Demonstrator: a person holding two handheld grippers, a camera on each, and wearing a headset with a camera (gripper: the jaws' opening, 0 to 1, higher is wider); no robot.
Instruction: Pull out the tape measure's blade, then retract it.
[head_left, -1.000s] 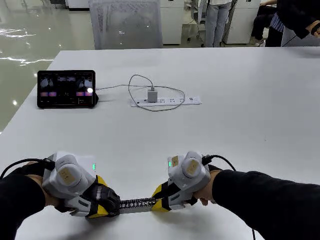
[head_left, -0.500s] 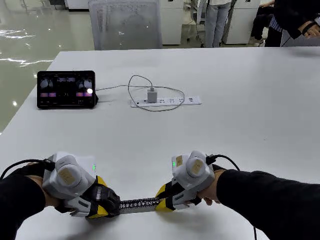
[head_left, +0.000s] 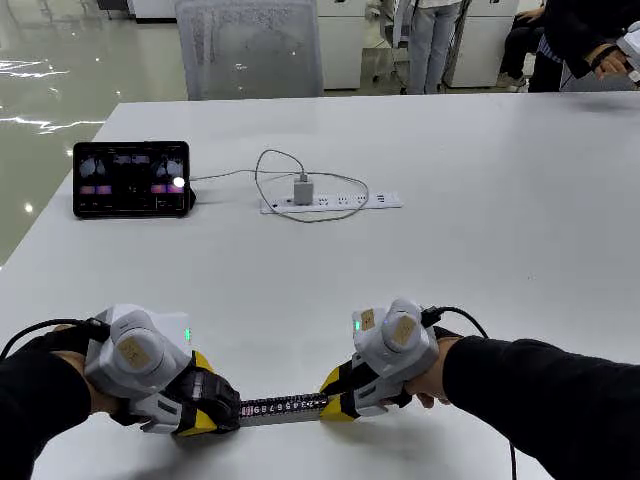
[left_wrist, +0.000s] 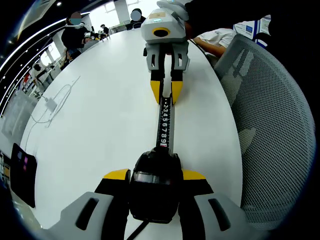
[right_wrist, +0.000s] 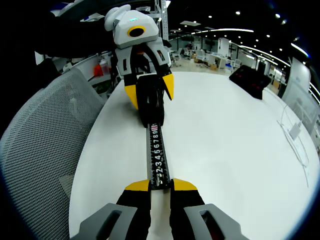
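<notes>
A black tape measure case (head_left: 210, 400) sits clamped in my left gripper (head_left: 205, 402) near the table's front edge; its own view has the case (left_wrist: 156, 184) between the yellow-tipped jaws. The numbered blade (head_left: 283, 406) runs right from the case to my right gripper (head_left: 335, 400), which is shut on the blade's end. In the left gripper view the blade (left_wrist: 164, 124) stretches away to the right gripper (left_wrist: 166, 92). In the right gripper view the blade (right_wrist: 156, 157) lies flat on the table between my right gripper (right_wrist: 160, 186) and the case (right_wrist: 150, 102) in the left gripper.
A tablet (head_left: 131, 178) stands at the far left of the white table (head_left: 480, 200). A power strip (head_left: 330, 202) with a white charger and looped cable lies mid-table. A mesh chair (head_left: 248, 45) stands behind the table, and people are at the back right.
My right gripper has moved to the right with the blade's end, so more of the blade is out. The left gripper and case have stayed in place.
</notes>
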